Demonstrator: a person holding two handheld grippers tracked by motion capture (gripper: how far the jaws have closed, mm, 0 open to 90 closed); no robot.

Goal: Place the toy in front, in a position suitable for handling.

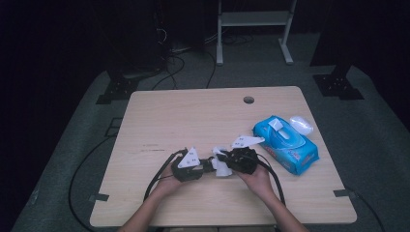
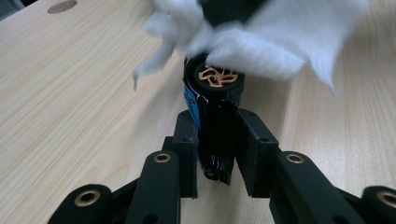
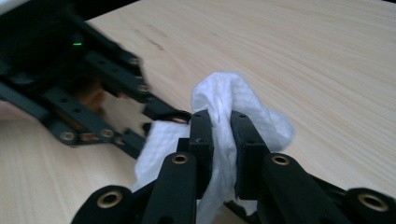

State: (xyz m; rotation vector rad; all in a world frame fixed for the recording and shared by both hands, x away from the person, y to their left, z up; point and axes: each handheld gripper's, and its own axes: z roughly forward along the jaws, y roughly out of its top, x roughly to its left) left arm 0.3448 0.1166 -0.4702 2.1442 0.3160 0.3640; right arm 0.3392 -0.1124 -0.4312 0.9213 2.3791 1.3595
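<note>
While wooden table (image 1: 193, 121) sits in dark room, left fingers (image 2: 219, 154) grasping black cylinder (image 2: 215, 93), right fingers (image 3: 223, 140) clenching wipe (image 3: 224, 98).

The wet-wipes pack (image 1: 285, 144) is lying on the desk (image 1: 193, 116) at three o'clock of the grippers; a plastic lid (image 1: 301, 124) is sitting just behind it.

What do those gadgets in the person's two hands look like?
The left gripper and right gripper are black, each topped by a grey three-cornered plate with a black cable trailing back. Close up, the jaws are flat black blocks on linked bars with brass-coloured pivot rings. No sleeves are visible.
</note>
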